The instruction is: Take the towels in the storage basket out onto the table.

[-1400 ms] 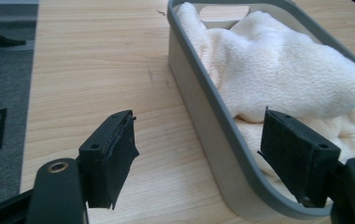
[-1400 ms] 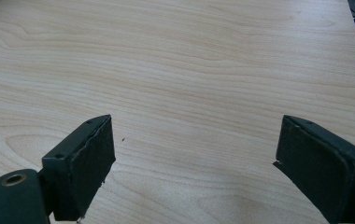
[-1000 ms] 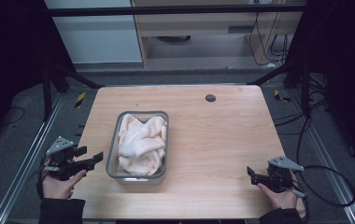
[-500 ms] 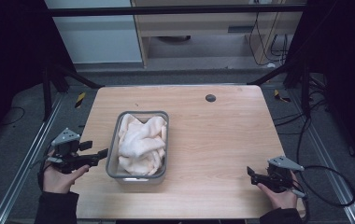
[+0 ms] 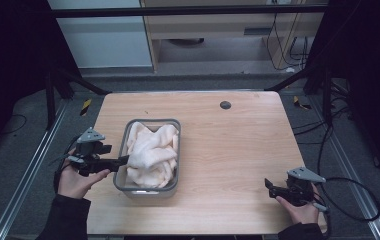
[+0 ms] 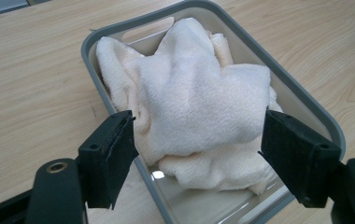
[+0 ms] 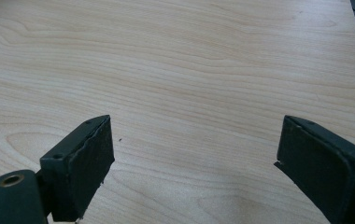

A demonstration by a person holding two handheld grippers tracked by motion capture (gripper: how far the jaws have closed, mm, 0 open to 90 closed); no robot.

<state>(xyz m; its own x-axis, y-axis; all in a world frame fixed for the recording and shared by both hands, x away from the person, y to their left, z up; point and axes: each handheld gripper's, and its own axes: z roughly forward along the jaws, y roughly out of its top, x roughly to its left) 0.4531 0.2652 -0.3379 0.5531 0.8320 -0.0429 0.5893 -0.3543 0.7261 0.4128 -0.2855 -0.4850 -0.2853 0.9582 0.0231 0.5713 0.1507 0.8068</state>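
Cream terry-cloth towel [image 6: 199, 112], crumpled and nubbly, is heaped in a grey rounded-rectangular plastic bin [image 5: 121, 150] on the pale wood-grain table [image 5: 238, 145]. The left gripper [image 6: 196, 154] is held wide open over the bin's near rim, jaws flanking the towel, nothing gripped. The right gripper [image 7: 194, 163] is spread wide above bare tabletop near the table's front right corner, well apart from the bin.
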